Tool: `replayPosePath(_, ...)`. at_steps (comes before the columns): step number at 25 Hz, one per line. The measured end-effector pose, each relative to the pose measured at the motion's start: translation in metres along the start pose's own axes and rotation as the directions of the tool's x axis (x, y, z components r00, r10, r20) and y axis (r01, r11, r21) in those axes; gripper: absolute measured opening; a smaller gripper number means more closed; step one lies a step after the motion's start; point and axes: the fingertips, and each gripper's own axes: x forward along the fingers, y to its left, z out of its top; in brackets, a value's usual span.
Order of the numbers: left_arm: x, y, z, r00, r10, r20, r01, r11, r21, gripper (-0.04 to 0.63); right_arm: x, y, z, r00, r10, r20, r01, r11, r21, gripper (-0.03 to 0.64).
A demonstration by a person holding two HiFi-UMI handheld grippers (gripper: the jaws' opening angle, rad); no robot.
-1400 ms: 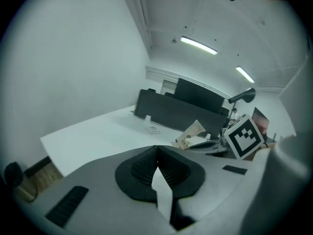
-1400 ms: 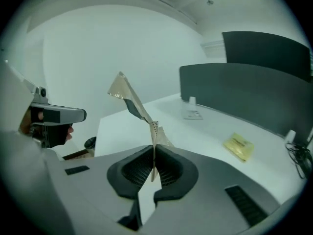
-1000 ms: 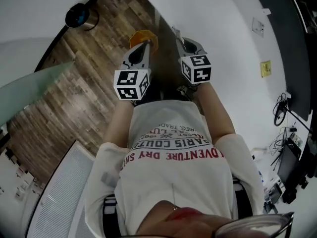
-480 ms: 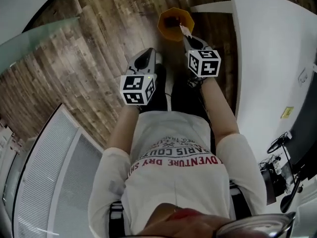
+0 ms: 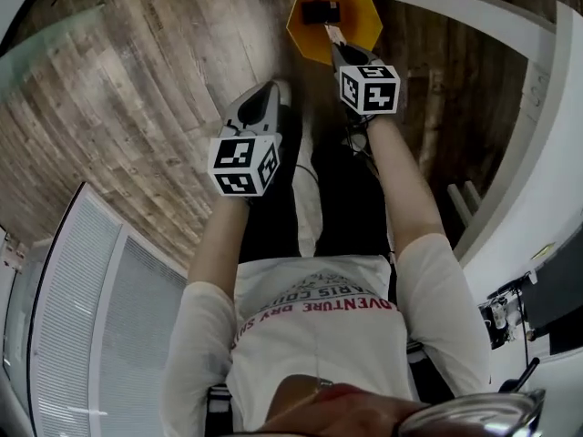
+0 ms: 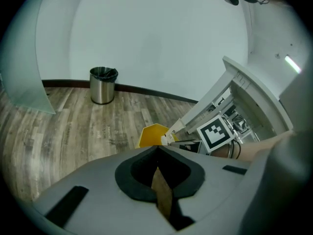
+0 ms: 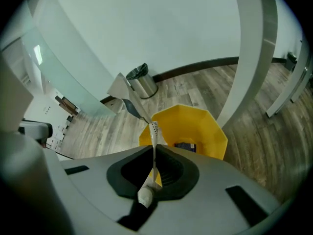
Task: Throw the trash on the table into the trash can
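Two handheld grippers above a wooden floor (image 5: 137,80), beside a yellow trash can (image 5: 301,27).
The right gripper (image 5: 339,51) pinches a thin white wrapper (image 7: 154,130) at the can's near rim; a dark box (image 5: 321,11) lies inside. The left gripper (image 5: 271,89) has its jaws closed, with nothing between them.

Over the last second both hand-held grippers came down from counter height towards the wooden floor (image 5: 155,89). The yellow trash can (image 5: 305,36) was half covered before by the left hand-held gripper (image 5: 273,94). Now it shows whole at 12 o'clock in the head view, with a dark packet (image 5: 321,12) seen inside. The right hand-held gripper (image 5: 335,45) has arrived at the can's 6 o'clock rim, and its white wrapper strip (image 5: 332,33) now reaches over the opening. The left one, with a brown strip (image 6: 161,190) in its jaws, now lies at 7 o'clock of the can. The white counter (image 5: 547,189) slid from 1 o'clock to the 3 o'clock edge. The steel bin (image 6: 103,84) went out of the head view.
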Motion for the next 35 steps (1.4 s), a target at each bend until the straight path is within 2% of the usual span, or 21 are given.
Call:
replayPosePath(4, 0.020, 0.020, -0.026, 1.000, 0.017, -0.023, -0.017, 1.000, -0.013, 0.023, 0.040, -0.018, -0.037, 0.998, -0.004, -0.070, 0.005, 1.000, 0.013, 0.034)
replayPosePath(7, 0.027, 0.029, -0.032, 0.999, 0.031, -0.032, -0.032, 0.999, -0.026, 0.023, 0.052, -0.030, -0.046, 0.996, -0.044, -0.082, 0.045, 0.999, 0.012, 0.037)
replayPosePath(8, 0.028, 0.030, -0.033, 0.999, 0.034, -0.033, -0.035, 0.999, -0.029, 0.023, 0.054, -0.033, -0.047, 0.995, -0.054, -0.082, 0.055, 0.998, 0.012, 0.069)
replayPosePath(9, 0.029, 0.030, -0.033, 0.999, 0.035, -0.033, -0.036, 0.999, -0.030, 0.023, 0.055, -0.035, -0.049, 0.995, -0.056, -0.086, 0.058, 0.998, 0.016, 0.165)
replayPosePath(11, 0.027, 0.024, -0.032, 0.999, 0.032, -0.027, -0.033, 0.999, -0.027, 0.023, 0.051, -0.035, -0.052, 0.994, -0.052, -0.098, 0.054, 0.998, 0.021, 0.186)
replayPosePath(18, -0.003, -0.009, 0.002, 1.000, 0.012, 0.017, -0.012, 1.000, -0.007, 0.023, -0.001, -0.012, -0.015, 0.998, -0.051, -0.039, 0.050, 0.999, -0.012, 0.184)
replayPosePath(22, -0.029, -0.035, 0.030, 0.999, -0.003, 0.036, 0.003, 1.000, 0.014, 0.023, -0.050, 0.010, 0.017, 0.998, -0.061, 0.011, 0.061, 0.997, -0.037, 0.175)
replayPosePath(24, -0.048, -0.053, 0.049, 0.999, -0.010, 0.053, 0.009, 1.000, 0.024, 0.023, -0.084, 0.022, 0.032, 0.996, -0.074, 0.041, 0.076, 0.996, -0.049, 0.133)
replayPosePath(26, -0.071, -0.074, 0.069, 0.997, -0.017, 0.075, 0.014, 0.999, 0.039, 0.023, -0.124, 0.034, 0.049, 0.992, -0.098, 0.084, 0.103, 0.993, -0.055, 0.057)
replayPosePath(29, -0.104, -0.113, 0.103, 0.993, -0.049, 0.110, 0.039, 0.995, 0.094, 0.023, -0.192, 0.053, 0.080, 0.978, -0.114, 0.176, 0.124, 0.991, -0.049, 0.038)
replayPosePath(32, -0.134, -0.164, 0.135, 0.985, -0.123, 0.124, 0.096, 0.974, 0.203, 0.023, -0.269, 0.063, 0.112, 0.946, -0.132, 0.297, 0.140, 0.990, -0.006, 0.034)
replayPosePath(35, -0.161, -0.229, 0.157, 0.969, -0.223, 0.108, 0.180, 0.933, 0.311, 0.023, -0.354, 0.060, 0.131, 0.897, -0.179, 0.403, 0.164, 0.984, 0.071, 0.034)
